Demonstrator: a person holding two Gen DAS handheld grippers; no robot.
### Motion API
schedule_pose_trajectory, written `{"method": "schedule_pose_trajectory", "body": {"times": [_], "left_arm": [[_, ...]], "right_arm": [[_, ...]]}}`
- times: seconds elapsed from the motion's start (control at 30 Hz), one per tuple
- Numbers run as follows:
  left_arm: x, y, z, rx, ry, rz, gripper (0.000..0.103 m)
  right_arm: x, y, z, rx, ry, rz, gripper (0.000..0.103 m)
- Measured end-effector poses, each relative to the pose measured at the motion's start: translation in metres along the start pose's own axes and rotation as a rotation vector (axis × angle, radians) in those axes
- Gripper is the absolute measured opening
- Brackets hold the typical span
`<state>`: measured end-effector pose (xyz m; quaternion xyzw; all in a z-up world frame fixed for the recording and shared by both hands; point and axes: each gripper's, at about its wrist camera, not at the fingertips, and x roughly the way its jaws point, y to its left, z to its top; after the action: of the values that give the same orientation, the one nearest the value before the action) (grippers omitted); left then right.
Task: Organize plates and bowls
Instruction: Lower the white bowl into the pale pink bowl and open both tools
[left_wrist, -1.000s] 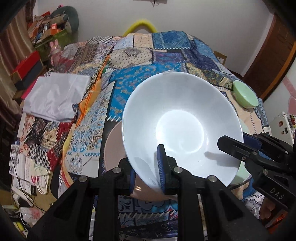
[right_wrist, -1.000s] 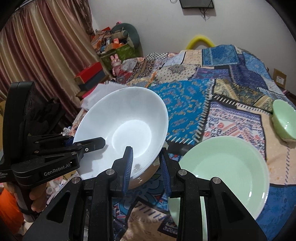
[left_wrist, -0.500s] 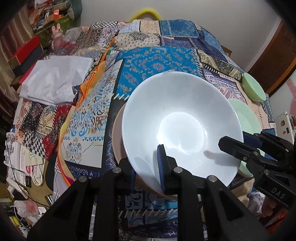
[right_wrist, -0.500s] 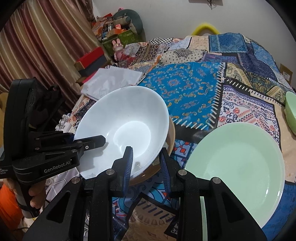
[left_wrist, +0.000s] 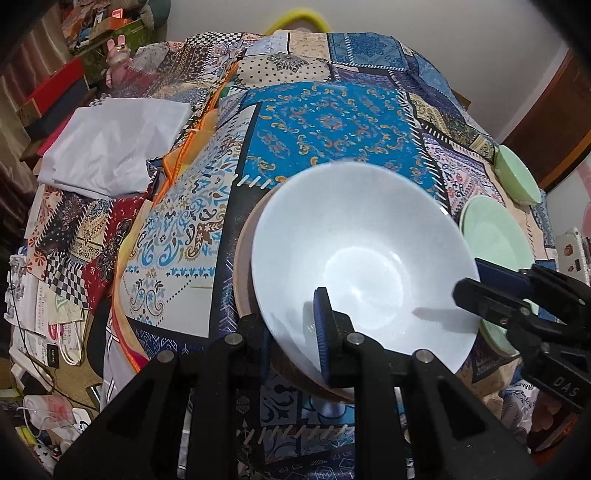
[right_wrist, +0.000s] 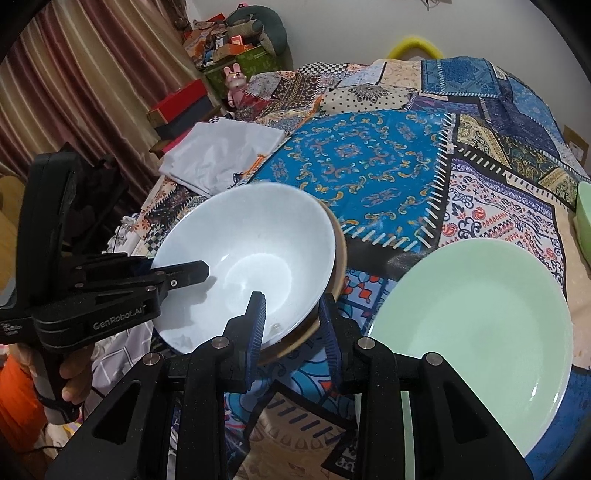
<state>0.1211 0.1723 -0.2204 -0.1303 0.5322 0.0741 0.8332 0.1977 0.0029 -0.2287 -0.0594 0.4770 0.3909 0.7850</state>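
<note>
Here both grippers share one load: the white bowl (left_wrist: 364, 266), which sits tilted on a brown plate (left_wrist: 243, 266) over the patchwork bed (left_wrist: 332, 122). The left gripper (left_wrist: 293, 332) is closed on the bowl's near rim, one finger inside the bowl and the other outside and below it, so the rim is pinched just ahead of its camera. The right gripper (right_wrist: 293, 325) straddles the opposite edge, one finger inside the bowl and one outside the plate's rim, jaws set around both edges; whether it actually presses on them cannot be told. Two holds on opposite sides probably keep the wide, shallow bowl from tipping while it is settled onto the plate. The bowl leans away from the left gripper, so it does not look fully seated yet. Just right of the right gripper lies a green plate (right_wrist: 476, 325), and beyond that a green bowl (left_wrist: 515, 177) near the bed's edge, both apparently waiting to be stacked.
</note>
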Motion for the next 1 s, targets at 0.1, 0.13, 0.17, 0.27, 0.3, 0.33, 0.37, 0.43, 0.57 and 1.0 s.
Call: {"method": "schedule_pose_trajectory", "body": {"times": [0.1,0.13,0.17,0.27,0.3,0.33,0.37,0.43,0.57,1.0], "left_arm": [[-0.001,0.000,0.002,0.006,-0.015,0.005,0.020],[-0.001,-0.002,0.003,0.011,-0.016,0.011,0.020],[-0.001,-0.003,0.003,0.016,-0.017,0.018,0.020],[0.001,-0.005,0.003,0.033,-0.015,0.040,0.020],[0.000,-0.006,0.004,0.035,-0.012,0.043,0.020],[0.000,-0.006,0.005,0.037,-0.010,0.047,0.020],[0.000,-0.007,0.005,0.041,-0.006,0.053,0.020],[-0.001,-0.009,0.008,0.051,0.004,0.066,0.020],[-0.008,-0.013,0.013,0.072,-0.004,0.108,0.025],[-0.065,-0.045,0.030,0.136,-0.188,0.094,0.053]], "right_arm": [[-0.009,-0.002,0.002,-0.005,-0.031,0.003,0.029],[-0.014,-0.001,0.002,-0.007,-0.050,0.000,0.029],[-0.015,-0.001,0.003,-0.009,-0.057,-0.002,0.029],[-0.017,0.000,0.005,-0.014,-0.066,-0.009,0.029],[-0.017,-0.001,0.005,-0.013,-0.066,-0.010,0.030],[-0.017,-0.001,0.004,-0.012,-0.066,-0.016,0.029],[-0.017,-0.001,0.003,-0.016,-0.066,-0.029,0.029],[-0.019,-0.001,0.002,-0.026,-0.068,-0.047,0.029],[-0.027,-0.006,0.000,-0.021,-0.079,-0.046,0.034],[-0.078,-0.040,0.001,0.051,-0.190,-0.122,0.052]]}}
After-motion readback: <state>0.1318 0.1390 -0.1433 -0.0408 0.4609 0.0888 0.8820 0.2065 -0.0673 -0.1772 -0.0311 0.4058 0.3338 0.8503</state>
